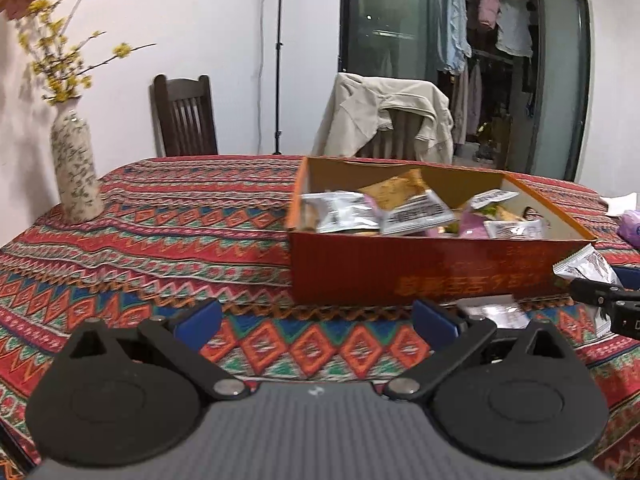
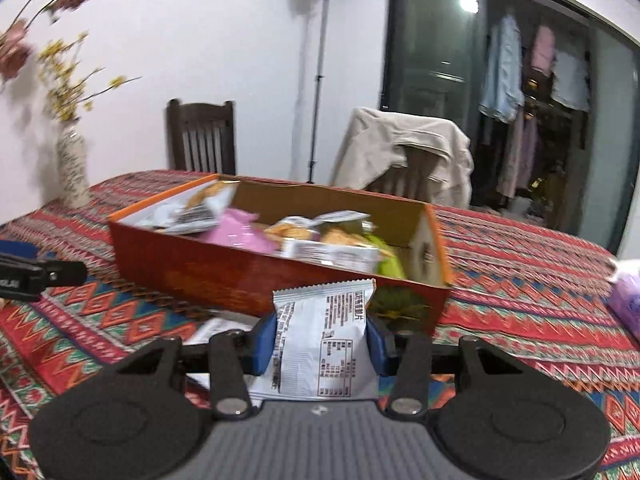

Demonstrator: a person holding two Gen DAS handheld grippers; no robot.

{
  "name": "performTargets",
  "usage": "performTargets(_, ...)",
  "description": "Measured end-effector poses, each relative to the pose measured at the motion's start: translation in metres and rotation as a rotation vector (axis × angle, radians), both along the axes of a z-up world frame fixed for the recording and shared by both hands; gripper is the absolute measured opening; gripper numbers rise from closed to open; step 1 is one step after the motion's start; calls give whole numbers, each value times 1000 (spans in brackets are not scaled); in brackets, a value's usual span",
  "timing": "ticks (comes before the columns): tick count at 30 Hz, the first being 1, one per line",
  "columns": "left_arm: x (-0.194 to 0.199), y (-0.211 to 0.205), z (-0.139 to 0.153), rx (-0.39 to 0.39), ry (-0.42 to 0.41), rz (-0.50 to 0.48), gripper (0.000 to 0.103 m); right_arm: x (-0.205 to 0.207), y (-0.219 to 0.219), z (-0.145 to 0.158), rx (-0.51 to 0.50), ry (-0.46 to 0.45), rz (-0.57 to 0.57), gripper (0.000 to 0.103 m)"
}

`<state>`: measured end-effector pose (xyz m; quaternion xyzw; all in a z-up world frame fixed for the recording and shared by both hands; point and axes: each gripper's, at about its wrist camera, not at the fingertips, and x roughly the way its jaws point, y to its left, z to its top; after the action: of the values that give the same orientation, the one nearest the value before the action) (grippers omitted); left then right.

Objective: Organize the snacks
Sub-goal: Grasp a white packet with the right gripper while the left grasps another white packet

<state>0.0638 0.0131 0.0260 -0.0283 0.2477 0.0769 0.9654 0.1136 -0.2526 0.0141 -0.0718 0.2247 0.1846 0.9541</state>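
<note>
A white snack packet is clamped between the blue pads of the right gripper, held upright with its serrated top edge in front of the near wall of the orange cardboard box. The same packet is seen from the left wrist view at the far right edge, off the tablecloth and just beside the box's near corner. The left gripper is held with its jaws wide apart and nothing between them, low over the patterned cloth in front of the box.

The step in hand is judged to be the carrying of this packet to the box, which is already well filled with other wrapped snacks (silver, pink and orange wrappers lie mixed). For the next move, the packet would need to be lifted clear of the near wall, brought over a free spot inside, and only then released. One more pale packet is seen lying on the cloth near the box, presumably to be collected afterwards.
</note>
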Motion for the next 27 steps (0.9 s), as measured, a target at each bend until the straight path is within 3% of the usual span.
performTargets(11,39,-61,-5,-40,90,-60,103,15,-38,-11,130,24,-36,46)
performTargets(19,60,-97,-17,-36,141,-92,103,15,-45,-14,164,36,-60,46)
performTargets(27,78,-118,-31,-10,202,-66,103,13,-47,-14,178,28,-70,46)
